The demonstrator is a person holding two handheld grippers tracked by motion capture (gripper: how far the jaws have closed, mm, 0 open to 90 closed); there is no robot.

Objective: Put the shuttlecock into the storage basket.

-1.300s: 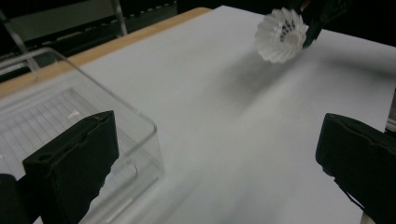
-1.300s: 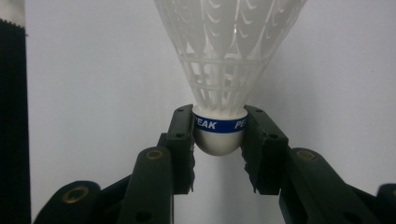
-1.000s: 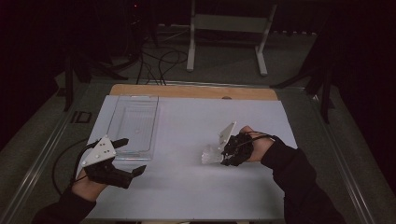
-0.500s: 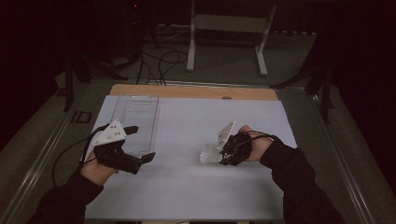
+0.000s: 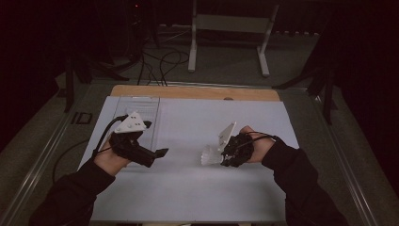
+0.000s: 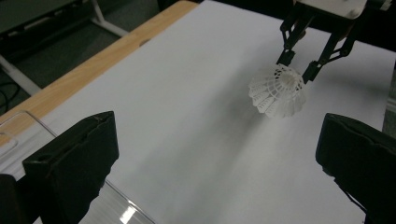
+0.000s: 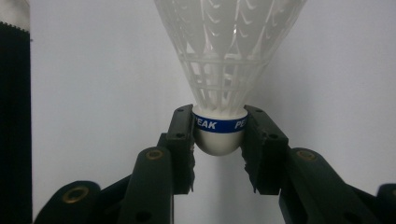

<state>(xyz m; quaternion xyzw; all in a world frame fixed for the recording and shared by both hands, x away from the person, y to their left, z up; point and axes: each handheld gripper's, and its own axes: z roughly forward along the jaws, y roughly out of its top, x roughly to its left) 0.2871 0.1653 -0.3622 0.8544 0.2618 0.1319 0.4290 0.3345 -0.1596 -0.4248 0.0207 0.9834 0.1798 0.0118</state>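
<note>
A white plastic shuttlecock (image 5: 208, 155) with a blue band on its cork hangs just above the white sheet (image 5: 197, 193), right of the middle. My right gripper (image 5: 220, 157) is shut on the cork (image 7: 218, 139), one pad on each side, and the skirt (image 7: 226, 42) points away from it towards the left. In the left gripper view the shuttlecock (image 6: 279, 92) sits ahead with the right gripper (image 6: 299, 65) behind it. My left gripper (image 5: 159, 154) is raised at the left and aimed at the shuttlecock; it stands open (image 6: 219, 154) with nothing between its jaws.
A clear plastic box (image 5: 141, 106) lies on the sheet's left side, partly under my left hand; its rim (image 6: 28, 122) shows near the left jaw. A wooden strip (image 5: 188, 92) runs along the table's far edge. Metal stands and cables sit on the dark floor beyond.
My left gripper has risen and moved farther in and to the right, over the near end of the clear box. The right gripper and shuttlecock have stayed put.
</note>
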